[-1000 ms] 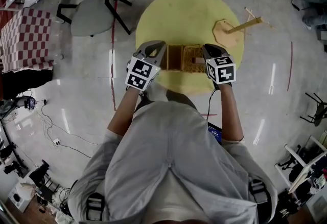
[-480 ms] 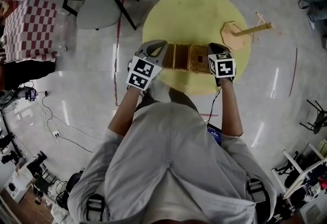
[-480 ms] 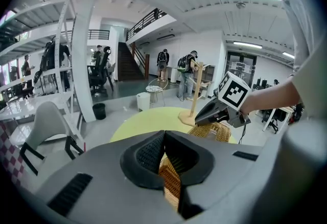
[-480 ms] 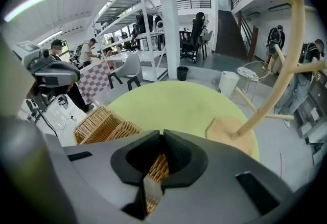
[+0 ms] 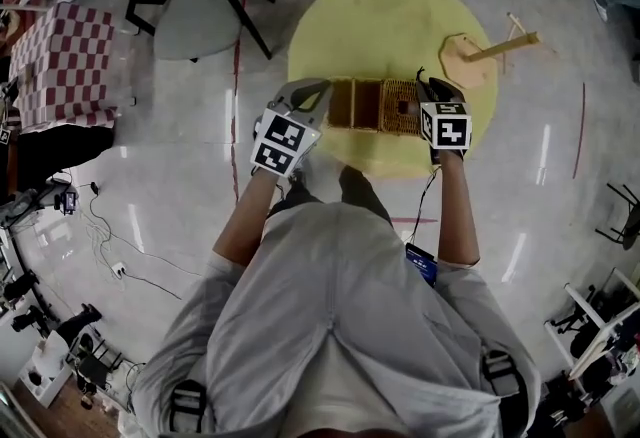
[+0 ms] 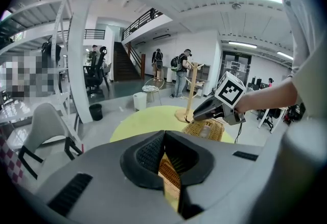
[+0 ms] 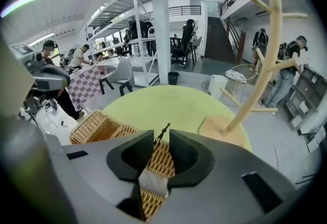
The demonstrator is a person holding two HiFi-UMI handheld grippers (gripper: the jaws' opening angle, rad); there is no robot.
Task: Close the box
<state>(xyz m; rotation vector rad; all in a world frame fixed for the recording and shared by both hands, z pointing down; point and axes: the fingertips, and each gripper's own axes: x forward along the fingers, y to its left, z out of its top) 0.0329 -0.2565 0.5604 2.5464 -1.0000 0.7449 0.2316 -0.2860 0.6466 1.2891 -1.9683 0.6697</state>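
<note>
With the wicker box point(image 5: 372, 106) at the surface's point(image 5: 380, 16) 6 o'clock edge, your left gripper point(image 5: 318, 98) clamps its 9 o'clock wall to steady it, while your right gripper point(image 5: 427, 91), jaws just opened, straddles the 3 o'clock lid point(image 5: 402, 98).

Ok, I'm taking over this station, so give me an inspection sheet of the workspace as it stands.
Surface: round yellow table, nothing spilled seen.
Job's things: wicker box near the table's front; woven lid covers its right part, left part shows its inside.
Clutter: wooden branch stand on the table.
Grippers: left gripper shut on the box's left end; right gripper open, jaws just opened, lid beneath, not pressed.
Cables: cord from right gripper; plug lead on floor.
Surroundings: grey chair, checked cloth, people beyond.
</note>
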